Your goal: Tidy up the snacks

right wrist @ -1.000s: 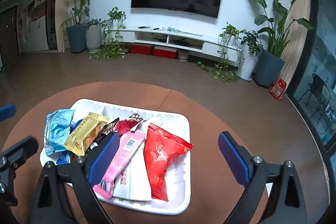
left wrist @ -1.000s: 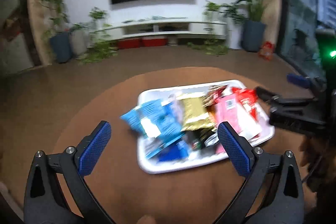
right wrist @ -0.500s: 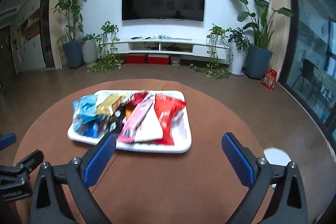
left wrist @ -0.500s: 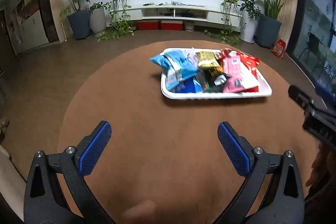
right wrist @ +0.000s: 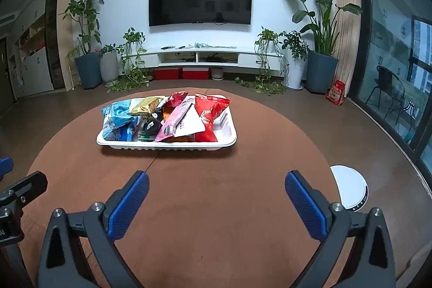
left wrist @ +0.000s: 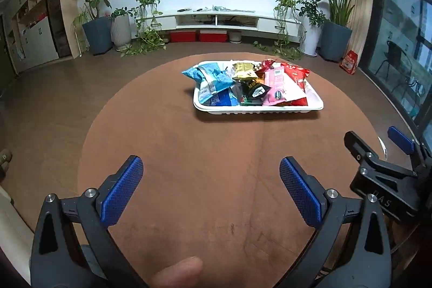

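Left tool (left wrist: pixel 211 172) level over bare tabletop (left wrist: pixel 189 142), lower frame, fingers spread wide, nothing held. Right tool (right wrist: pixel 216 186) likewise, spread, empty. White tray (right wrist: pixel 167 145) of snack packets (right wrist: pixel 186 118) sits frame centre, well apart from both.

Near table: I see bare brown table (left wrist: pixel 205 166) ahead of both grippers.
Far: white tray (right wrist: pixel 167 145) heaped with snack packets (right wrist: pixel 167 118).

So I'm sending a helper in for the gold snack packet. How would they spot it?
On the round brown table sits a white tray heaped with snack packets. The gold packet lies along the far edge, between the light blue packet and a small red one, the only metallic gold wrapper.
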`<state>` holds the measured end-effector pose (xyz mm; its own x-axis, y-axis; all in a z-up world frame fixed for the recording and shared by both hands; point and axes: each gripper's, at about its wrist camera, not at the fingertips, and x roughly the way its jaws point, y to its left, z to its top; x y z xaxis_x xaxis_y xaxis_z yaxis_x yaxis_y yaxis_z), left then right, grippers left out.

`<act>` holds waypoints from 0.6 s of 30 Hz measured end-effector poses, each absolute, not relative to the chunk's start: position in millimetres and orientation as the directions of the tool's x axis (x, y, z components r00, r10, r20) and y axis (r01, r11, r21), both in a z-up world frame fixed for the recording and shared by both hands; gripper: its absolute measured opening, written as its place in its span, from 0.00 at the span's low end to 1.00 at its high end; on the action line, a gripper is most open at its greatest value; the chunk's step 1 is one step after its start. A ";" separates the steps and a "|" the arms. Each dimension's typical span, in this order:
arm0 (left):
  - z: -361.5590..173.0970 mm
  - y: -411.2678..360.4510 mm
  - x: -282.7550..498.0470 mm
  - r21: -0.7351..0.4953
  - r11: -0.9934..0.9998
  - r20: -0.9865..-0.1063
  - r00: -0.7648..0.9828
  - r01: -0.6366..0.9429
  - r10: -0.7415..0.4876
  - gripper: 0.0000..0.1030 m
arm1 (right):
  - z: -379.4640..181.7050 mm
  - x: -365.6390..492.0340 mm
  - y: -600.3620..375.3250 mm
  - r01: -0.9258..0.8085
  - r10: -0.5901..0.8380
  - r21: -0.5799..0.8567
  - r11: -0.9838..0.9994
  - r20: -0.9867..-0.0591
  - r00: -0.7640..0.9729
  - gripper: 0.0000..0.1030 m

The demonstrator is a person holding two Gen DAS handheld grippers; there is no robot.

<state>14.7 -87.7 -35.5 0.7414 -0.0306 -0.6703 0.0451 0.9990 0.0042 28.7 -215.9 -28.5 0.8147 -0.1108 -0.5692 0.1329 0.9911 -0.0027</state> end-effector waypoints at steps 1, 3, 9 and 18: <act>-35.7 -87.9 13.1 0.005 0.999 -0.670 0.741 0.044 -0.030 1.00 | -28.9 28.1 -215.5 0.130 -0.109 -0.004 0.991 -0.571 0.813 1.00; -36.2 -88.3 11.4 0.004 0.999 -0.673 0.739 0.047 -0.032 1.00 | -30.1 26.5 -214.7 0.128 -0.110 -0.010 0.992 -0.572 0.813 1.00; -39.3 -86.9 11.9 0.003 0.999 -0.680 0.733 0.042 -0.029 1.00 | -31.8 24.1 -213.1 0.123 -0.111 -0.018 0.992 -0.576 0.810 1.00; -44.2 -86.1 17.5 -0.005 0.999 -0.687 0.726 0.042 -0.034 1.00 | -34.4 23.6 -208.6 0.111 -0.109 -0.033 0.993 -0.590 0.800 1.00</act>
